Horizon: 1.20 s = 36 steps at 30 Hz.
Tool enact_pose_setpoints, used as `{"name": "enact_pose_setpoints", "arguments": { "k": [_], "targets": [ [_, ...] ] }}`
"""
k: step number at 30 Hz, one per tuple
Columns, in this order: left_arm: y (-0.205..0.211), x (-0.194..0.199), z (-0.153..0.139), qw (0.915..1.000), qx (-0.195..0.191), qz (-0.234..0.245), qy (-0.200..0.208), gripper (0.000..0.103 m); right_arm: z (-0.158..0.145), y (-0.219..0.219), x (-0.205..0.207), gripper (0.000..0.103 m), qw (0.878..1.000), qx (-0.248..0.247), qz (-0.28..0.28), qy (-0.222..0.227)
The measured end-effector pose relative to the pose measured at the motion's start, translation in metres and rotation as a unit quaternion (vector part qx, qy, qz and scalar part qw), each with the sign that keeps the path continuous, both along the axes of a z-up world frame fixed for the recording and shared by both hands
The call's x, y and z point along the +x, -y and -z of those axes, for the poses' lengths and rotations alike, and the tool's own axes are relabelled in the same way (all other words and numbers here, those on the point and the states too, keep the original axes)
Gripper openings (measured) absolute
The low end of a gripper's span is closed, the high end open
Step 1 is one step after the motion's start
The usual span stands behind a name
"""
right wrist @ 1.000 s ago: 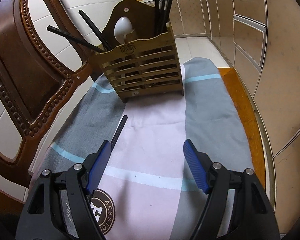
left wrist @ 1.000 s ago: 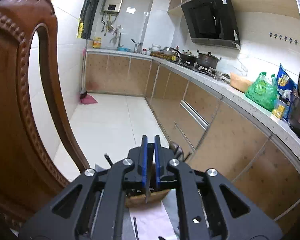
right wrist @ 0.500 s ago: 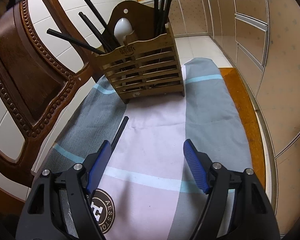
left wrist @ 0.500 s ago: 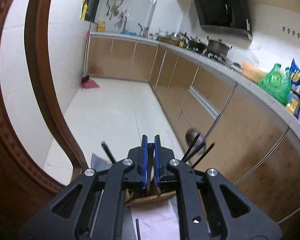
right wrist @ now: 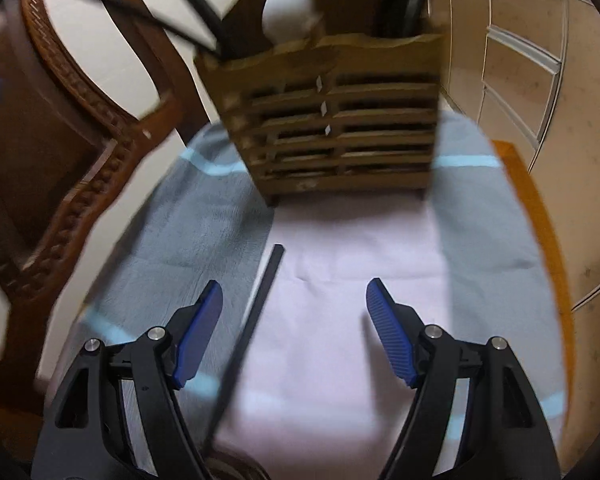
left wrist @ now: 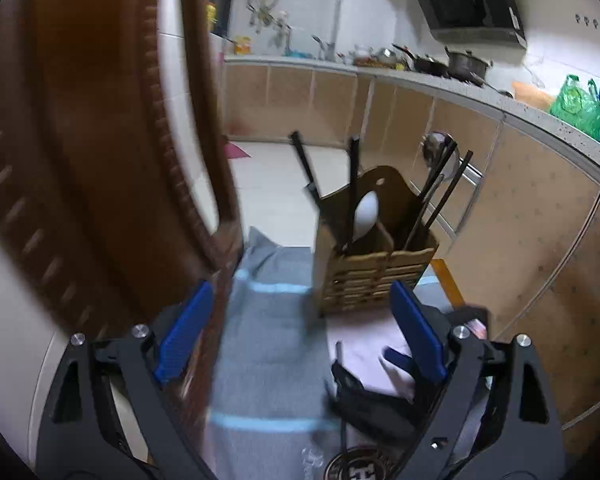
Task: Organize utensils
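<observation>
A single black chopstick [right wrist: 256, 312] is seen lying flat on the cloth [right wrist: 340, 280] before the wooden utensil holder [right wrist: 332, 120]. Its long axis runs lengthwise between the right gripper [right wrist: 294, 336] fingers, nearer the left-hand one; these stand open, having just narrowed slightly. The left gripper [left wrist: 300, 332], just opened and empty, is farther off.

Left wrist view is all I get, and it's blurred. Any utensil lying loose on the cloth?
Observer: Yes. One black chopstick lies flat on the cloth, in front of the wooden holder and apart from it.
Operator: Right gripper on it?
Observer: No. The right gripper is open. The chopstick lies between its fingers, nearer the left one, and neither pad touches it.
Operator: Holder's front?
Observer: Slatted and upright. A white spoon stands in the compartment on the picture's left.
</observation>
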<state>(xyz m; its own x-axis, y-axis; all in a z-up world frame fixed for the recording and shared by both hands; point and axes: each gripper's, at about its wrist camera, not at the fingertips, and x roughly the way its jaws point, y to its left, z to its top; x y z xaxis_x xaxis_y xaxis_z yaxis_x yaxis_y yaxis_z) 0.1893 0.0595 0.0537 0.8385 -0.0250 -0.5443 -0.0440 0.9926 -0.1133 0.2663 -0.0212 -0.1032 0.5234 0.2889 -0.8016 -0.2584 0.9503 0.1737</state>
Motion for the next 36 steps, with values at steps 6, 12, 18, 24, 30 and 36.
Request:
{"name": "enact_pose_setpoints", "arguments": {
  "k": [6, 12, 18, 24, 30, 36],
  "targets": [
    [-0.007, -0.021, 0.01, 0.9993, -0.004, -0.004, 0.037, 0.089, 0.013, -0.038, 0.027, 0.029, 0.997, -0.076, 0.008, -0.007],
    [-0.025, -0.025, 0.004, 0.9986, -0.031, -0.009, 0.041, 0.091, -0.012, -0.027, 0.016, 0.01, 0.998, -0.056, -0.004, -0.001],
    [-0.029, -0.022, 0.015, 0.9991, -0.039, -0.006, 0.012, 0.091, -0.115, 0.024, -0.032, 0.009, 0.996, 0.014, -0.001, 0.087],
    [-0.031, -0.023, 0.016, 0.9988, -0.048, -0.007, 0.009, 0.091, -0.213, 0.062, -0.065, 0.007, 0.984, 0.036, 0.0, 0.175],
    [-0.031, -0.021, 0.02, 0.9987, -0.051, -0.009, 0.0, 0.091, -0.282, 0.075, -0.048, 0.007, 0.97, 0.026, 0.016, 0.242],
    [-0.032, -0.02, 0.02, 0.9985, -0.054, -0.008, -0.005, 0.091, -0.321, 0.067, -0.014, 0.007, 0.962, 0.018, 0.022, 0.27]
  ]
}}
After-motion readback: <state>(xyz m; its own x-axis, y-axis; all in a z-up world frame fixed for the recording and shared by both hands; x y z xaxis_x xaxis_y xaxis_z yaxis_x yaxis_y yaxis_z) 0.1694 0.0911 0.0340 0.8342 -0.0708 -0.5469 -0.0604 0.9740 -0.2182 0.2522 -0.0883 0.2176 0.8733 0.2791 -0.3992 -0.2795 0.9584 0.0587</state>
